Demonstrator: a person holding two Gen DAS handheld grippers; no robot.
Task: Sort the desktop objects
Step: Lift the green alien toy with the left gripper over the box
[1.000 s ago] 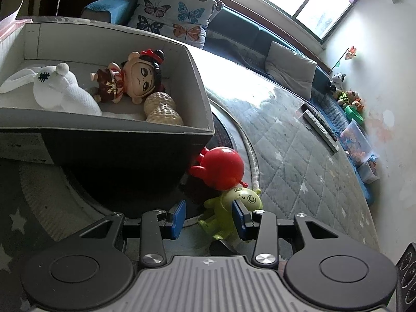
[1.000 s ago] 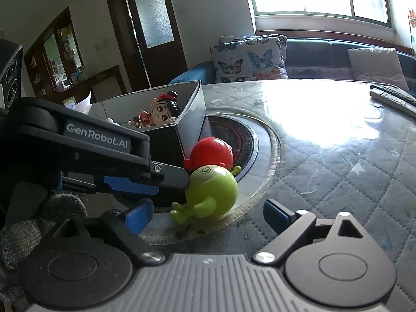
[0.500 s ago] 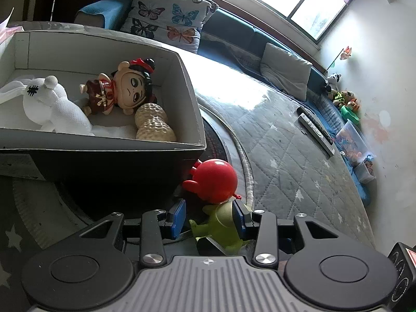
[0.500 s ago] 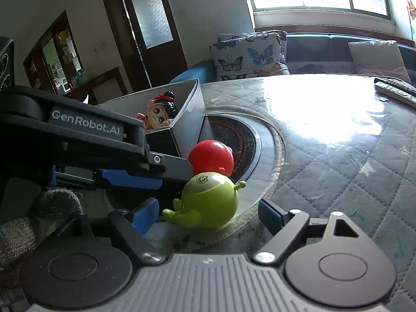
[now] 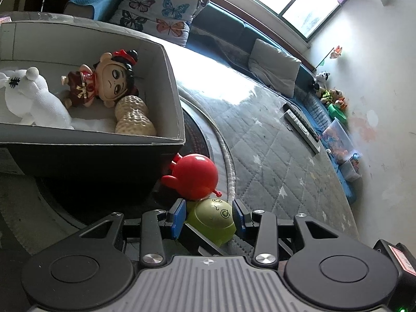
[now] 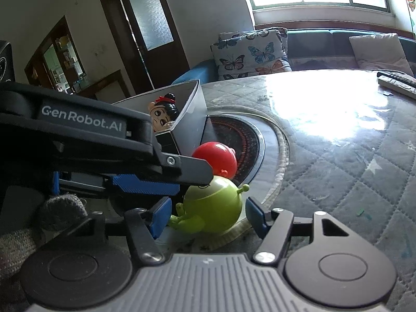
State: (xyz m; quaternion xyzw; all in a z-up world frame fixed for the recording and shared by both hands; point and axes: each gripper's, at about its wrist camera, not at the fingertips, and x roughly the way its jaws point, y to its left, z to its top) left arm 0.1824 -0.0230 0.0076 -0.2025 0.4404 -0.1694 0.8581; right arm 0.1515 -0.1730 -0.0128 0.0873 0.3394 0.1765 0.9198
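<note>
A green round toy (image 5: 212,221) lies on the table by a red round toy (image 5: 195,176), both just outside a grey box (image 5: 91,145). The box holds a doll (image 5: 104,83), a white plush (image 5: 31,98) and a peanut toy (image 5: 132,119). My left gripper (image 5: 209,218) has its blue pads on both sides of the green toy, touching or nearly so. My right gripper (image 6: 208,215) is open, its pads either side of the same green toy (image 6: 213,205) with gaps. The red toy (image 6: 215,161) sits behind it. The left gripper's body (image 6: 104,140) reaches in from the left.
The table has a quilted grey cover under glass (image 5: 273,156) and a round dark inset (image 6: 234,140). Remote controls (image 5: 301,127) lie at the far right. A sofa with a butterfly cushion (image 5: 161,10) stands behind the table.
Both grippers have moved closer to the green toy. The left jaws have closed in around it. The green toy has shifted and turned a little.
</note>
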